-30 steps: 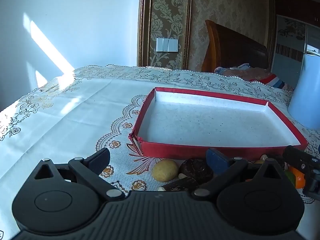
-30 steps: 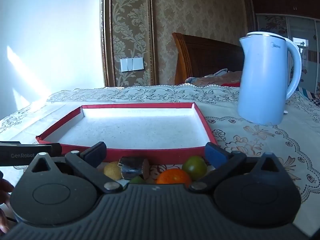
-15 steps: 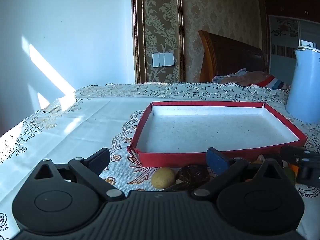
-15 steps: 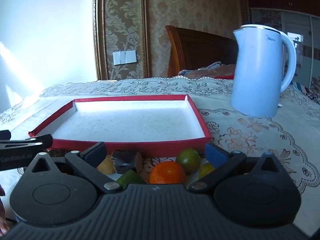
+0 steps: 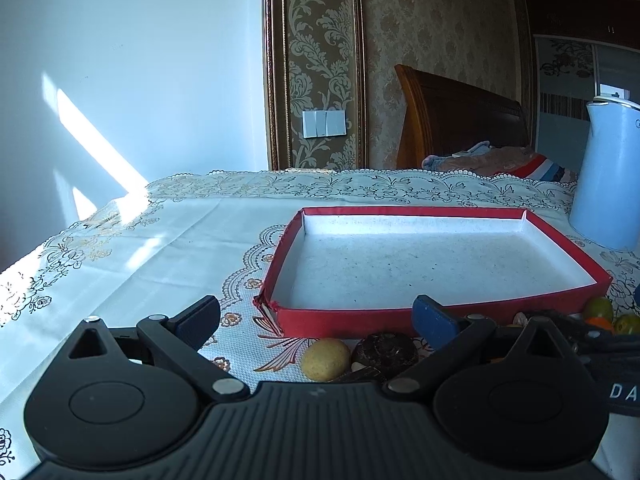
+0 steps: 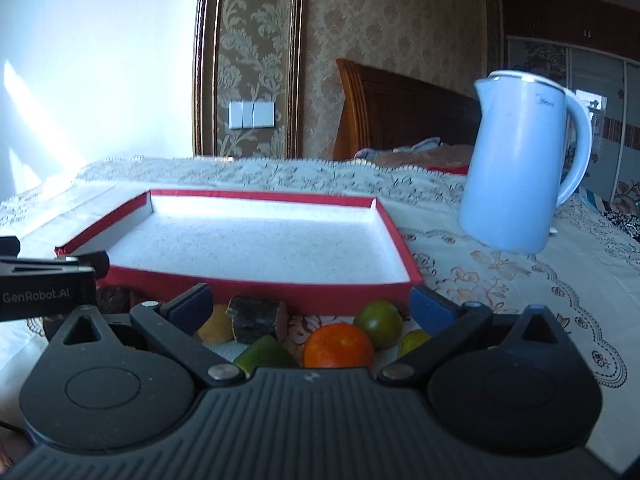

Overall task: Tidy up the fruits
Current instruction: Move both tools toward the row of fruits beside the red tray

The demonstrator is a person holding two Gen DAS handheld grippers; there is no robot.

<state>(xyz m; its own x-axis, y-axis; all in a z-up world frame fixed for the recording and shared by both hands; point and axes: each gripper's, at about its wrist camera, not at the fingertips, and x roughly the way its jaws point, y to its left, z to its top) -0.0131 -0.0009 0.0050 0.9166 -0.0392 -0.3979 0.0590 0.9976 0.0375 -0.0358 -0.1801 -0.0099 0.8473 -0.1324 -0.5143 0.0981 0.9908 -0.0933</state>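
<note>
Right wrist view: right gripper point(image 6: 310, 306) hovers low with fingers spread wide, holding nothing.
Left wrist view: left gripper point(image 5: 316, 318) likewise agape and empty.
Fruit location: orange point(image 6: 338, 346), green fruit point(image 6: 378, 323), yellow fruit point(image 5: 325, 359) and dark brown fruit point(image 5: 385, 350) lie on the tablecloth point(image 5: 168, 236) just before the red tray point(image 6: 256, 300), which is bare.
Handling: the orange looks light, round, smooth; likely to roll, so pinch across its widest middle.
Look: glossy, bright, unbruised.
Nearby: blue kettle point(image 6: 520, 164).

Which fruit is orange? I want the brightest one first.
The orange fruit, just ahead of the right gripper; its neighbours are green, yellow or dark brown.
</note>
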